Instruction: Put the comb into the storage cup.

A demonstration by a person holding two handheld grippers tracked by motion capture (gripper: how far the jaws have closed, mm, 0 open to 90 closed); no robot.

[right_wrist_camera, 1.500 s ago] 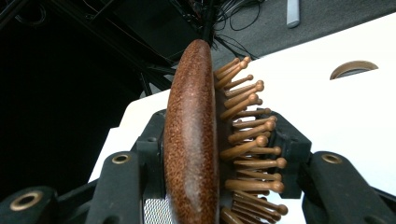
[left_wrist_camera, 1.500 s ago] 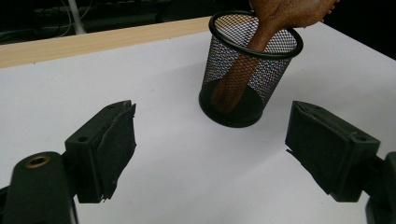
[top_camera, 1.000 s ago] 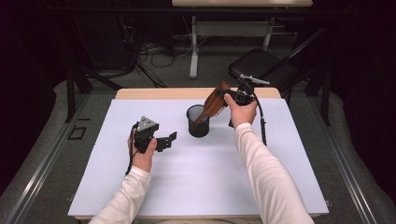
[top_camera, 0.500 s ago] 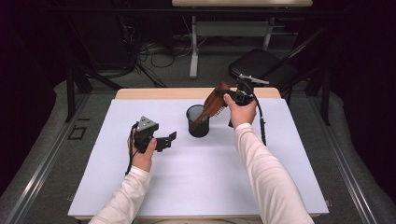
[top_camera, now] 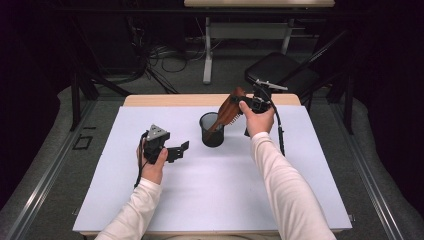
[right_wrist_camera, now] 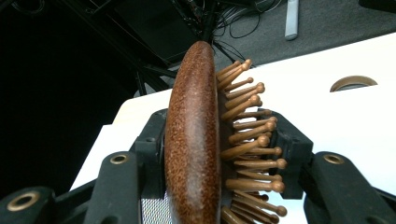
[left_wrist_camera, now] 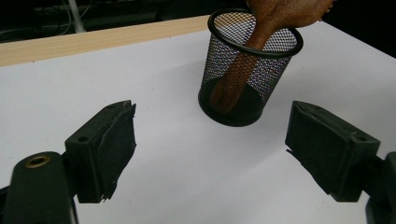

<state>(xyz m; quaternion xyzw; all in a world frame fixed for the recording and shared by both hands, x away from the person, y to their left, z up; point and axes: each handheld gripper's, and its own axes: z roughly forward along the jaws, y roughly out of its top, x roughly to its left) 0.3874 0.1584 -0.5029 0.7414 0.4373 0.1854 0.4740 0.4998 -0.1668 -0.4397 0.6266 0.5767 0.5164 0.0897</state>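
Wooden hairbrush (top_camera: 228, 111): long axis tilted, head toward 1 o'clock, handle down at 7 o'clock inside the mesh cup (top_camera: 212, 131), table centre. Right gripper (top_camera: 246, 104): clamped on head. Left gripper (top_camera: 181, 150): jaws apart, at 8 o'clock of cup.

What my things are made of

I see a wooden brush (right_wrist_camera: 194, 140); its back is smooth, a bit shiny and speckled brown, and its pins (right_wrist_camera: 247, 116) are pale wood with little round tips. The cup (left_wrist_camera: 252, 70) is black wire mesh, full of tiny holes, with a smooth, slightly shiny black ring on top. My left gripper (left_wrist_camera: 212, 158) has dull black plastic jaws, and one pad looks rough and torn at the edge. My right gripper (right_wrist_camera: 219, 154) is the same dull black plastic, with small brassy metal rings. The table (top_camera: 210, 200) has a smooth, matt white top, and a pale wood strip (top_camera: 165, 100) runs along its far edge.
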